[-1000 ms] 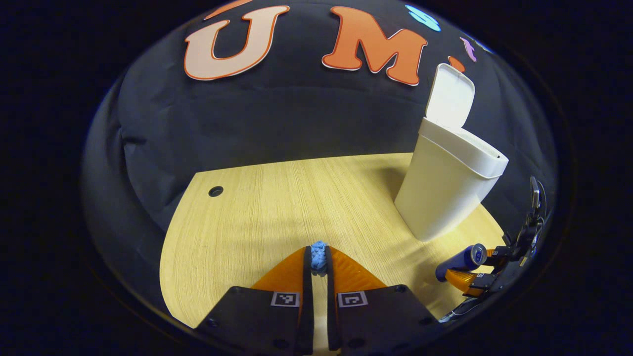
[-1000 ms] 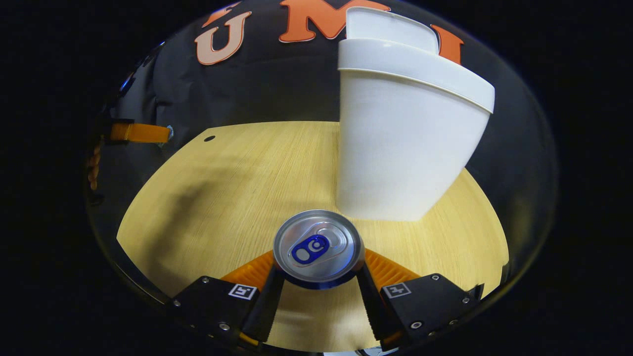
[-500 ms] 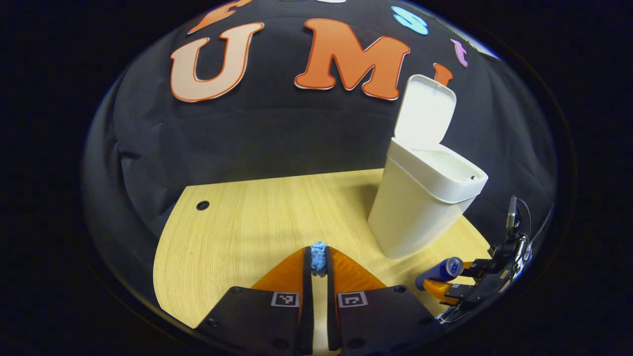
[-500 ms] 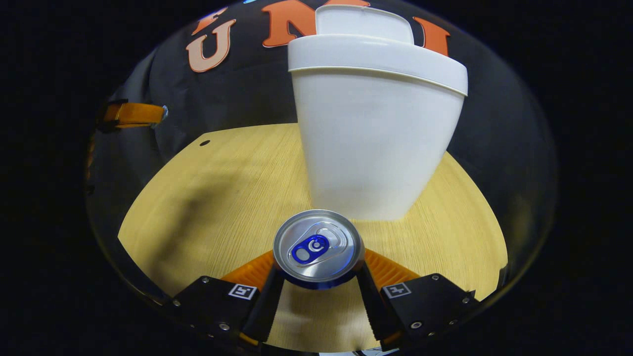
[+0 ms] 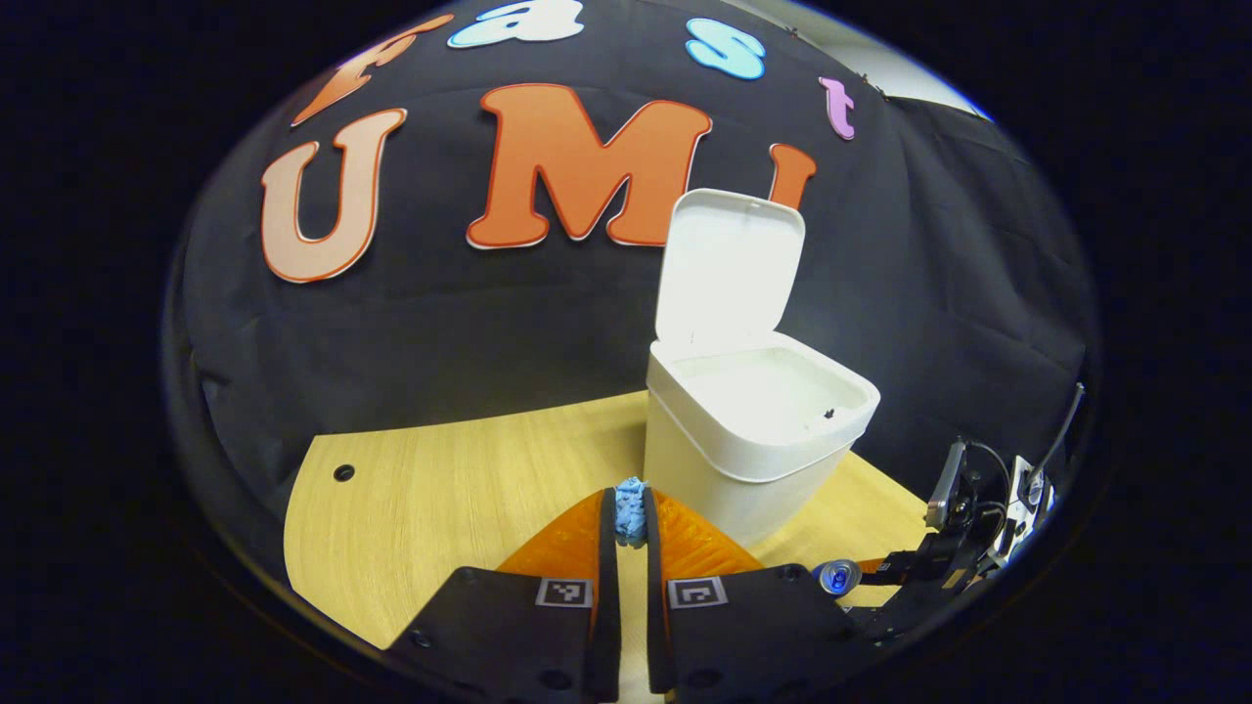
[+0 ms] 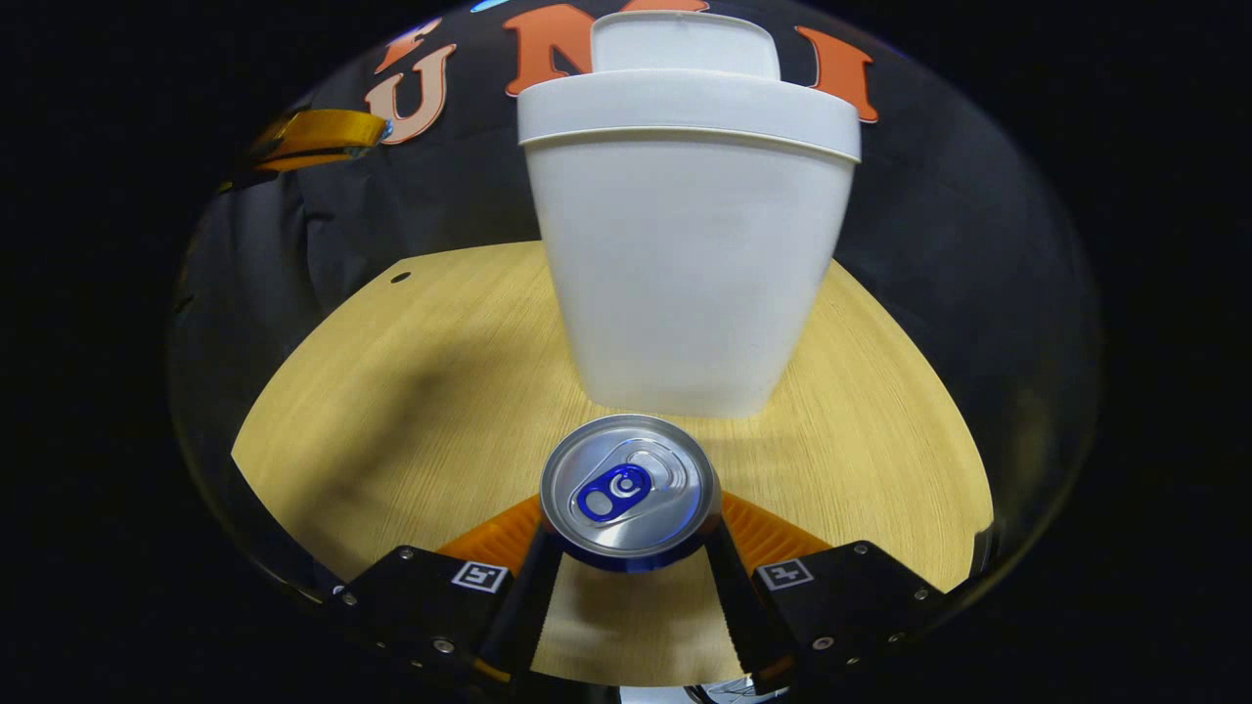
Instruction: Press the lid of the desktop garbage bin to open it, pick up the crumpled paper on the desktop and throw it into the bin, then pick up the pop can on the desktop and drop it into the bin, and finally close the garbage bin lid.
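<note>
In the left gripper view, the left gripper (image 5: 631,513) has its jaws drawn nearly together, with the small crumpled blue paper wad (image 5: 631,510) pinched between the two fingertips and poking out at their far end. It is held above the pale wood-grain tabletop (image 5: 460,489), just in front of the white plastic desktop garbage bin (image 5: 753,460). The bin's hinged white lid (image 5: 729,269) stands upright at the back, and the mouth of the bin is uncovered.

In the right gripper view, the right gripper (image 6: 631,528) has its jaws spread wide around the silver-topped blue pop can (image 6: 629,489), one finger pressing on each side. The can points forward, its top with the blue pull tab facing the camera. It is near the bin (image 6: 685,274), which rises straight ahead.

The can's body is hidden behind its own top. From this low angle the inside of the bin cannot be seen. A small dark round hole (image 6: 400,278) sits near the far left edge of the tabletop.
</note>
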